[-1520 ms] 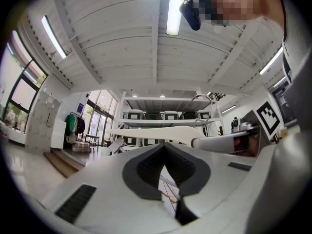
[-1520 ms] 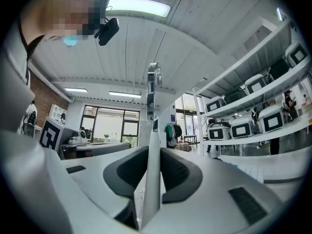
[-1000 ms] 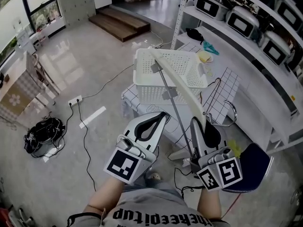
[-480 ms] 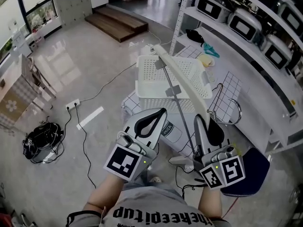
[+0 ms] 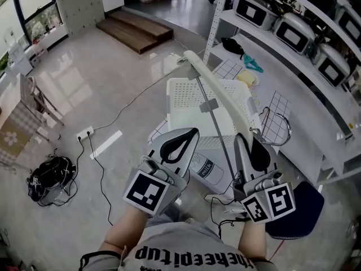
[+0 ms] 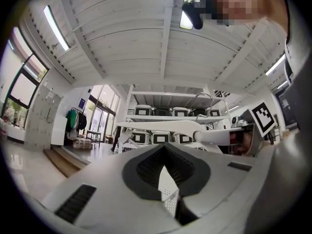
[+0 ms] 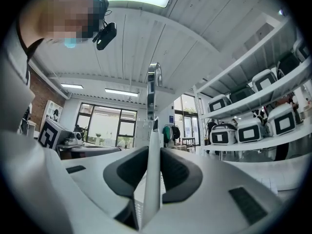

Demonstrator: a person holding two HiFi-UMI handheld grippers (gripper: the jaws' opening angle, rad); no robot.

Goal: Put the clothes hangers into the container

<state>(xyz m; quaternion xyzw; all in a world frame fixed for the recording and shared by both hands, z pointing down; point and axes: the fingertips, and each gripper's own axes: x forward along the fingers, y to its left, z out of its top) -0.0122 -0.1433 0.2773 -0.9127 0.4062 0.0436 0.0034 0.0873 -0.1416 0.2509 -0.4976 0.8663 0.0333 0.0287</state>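
Two grippers sit side by side near the person's body in head view: L gripper (image 5: 194, 131) has its jaws pressed together at the tips w/ nothing btwn them, while R gripper (image 5: 243, 138) pinches the flat end of a white clothes hanger (image 5: 220, 92). Hanger's long arm runs up and away from the R jaws, metal bar and clips beneath it, crossing the white perforated basket (image 5: 186, 123), which rests on a grid-pattern cloth (image 5: 277, 103) beside the shelving (image 5: 293, 78).
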